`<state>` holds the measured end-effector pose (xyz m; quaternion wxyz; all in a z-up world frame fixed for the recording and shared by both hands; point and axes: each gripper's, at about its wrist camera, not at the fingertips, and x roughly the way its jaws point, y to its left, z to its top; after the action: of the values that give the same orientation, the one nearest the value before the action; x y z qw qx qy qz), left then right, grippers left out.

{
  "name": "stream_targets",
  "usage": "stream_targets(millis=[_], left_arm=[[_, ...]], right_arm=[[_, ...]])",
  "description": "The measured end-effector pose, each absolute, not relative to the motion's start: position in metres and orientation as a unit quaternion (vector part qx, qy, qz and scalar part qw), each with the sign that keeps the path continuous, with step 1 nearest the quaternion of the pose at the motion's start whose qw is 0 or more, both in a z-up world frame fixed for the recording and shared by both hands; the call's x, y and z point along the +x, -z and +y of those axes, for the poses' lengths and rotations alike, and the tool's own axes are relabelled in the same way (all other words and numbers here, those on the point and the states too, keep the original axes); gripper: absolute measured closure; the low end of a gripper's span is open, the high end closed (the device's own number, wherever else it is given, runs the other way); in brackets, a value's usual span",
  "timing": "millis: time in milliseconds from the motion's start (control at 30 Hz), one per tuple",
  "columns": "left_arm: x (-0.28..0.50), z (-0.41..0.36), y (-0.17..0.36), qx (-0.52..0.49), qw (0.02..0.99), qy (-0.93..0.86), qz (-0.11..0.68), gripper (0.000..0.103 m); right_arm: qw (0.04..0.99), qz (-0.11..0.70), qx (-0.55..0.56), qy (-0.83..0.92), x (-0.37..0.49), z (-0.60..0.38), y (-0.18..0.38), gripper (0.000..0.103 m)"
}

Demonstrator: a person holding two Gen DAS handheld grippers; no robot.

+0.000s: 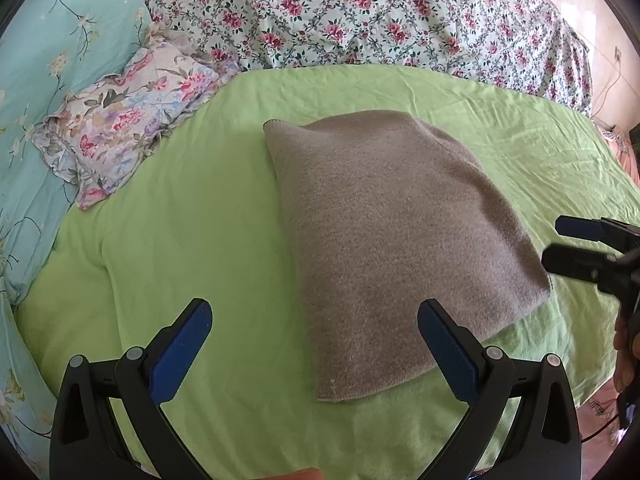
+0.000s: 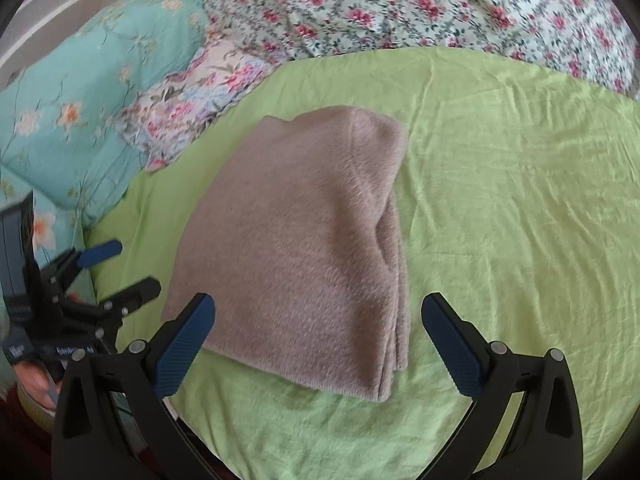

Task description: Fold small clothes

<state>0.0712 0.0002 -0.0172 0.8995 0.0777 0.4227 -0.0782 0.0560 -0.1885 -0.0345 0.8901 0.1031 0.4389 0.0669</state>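
Observation:
A fuzzy grey-brown garment lies folded into a compact rectangle on the green sheet. In the right wrist view the same garment shows stacked layered edges along its right side. My left gripper stands open just in front of the garment's near edge, with nothing between its blue pads. My right gripper is open too, held over the garment's near end and holding nothing. Each gripper also appears in the other's view: the right gripper at the far right, the left gripper at the far left.
A small floral pillow lies at the back left on a turquoise flowered quilt. A rose-print duvet is bunched along the far side. The green sheet stretches wide to the garment's right. A person's hand shows at lower left.

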Motion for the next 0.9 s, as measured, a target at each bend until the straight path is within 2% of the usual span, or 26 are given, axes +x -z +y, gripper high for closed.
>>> stream_targets(millis=[900], left_arm=[[0.073,-0.003,0.013,0.081,0.902,0.074,0.417,0.000]], right_arm=[[0.882,0.458,0.083,-0.076,0.056,-0.175,0.042,0.000]])
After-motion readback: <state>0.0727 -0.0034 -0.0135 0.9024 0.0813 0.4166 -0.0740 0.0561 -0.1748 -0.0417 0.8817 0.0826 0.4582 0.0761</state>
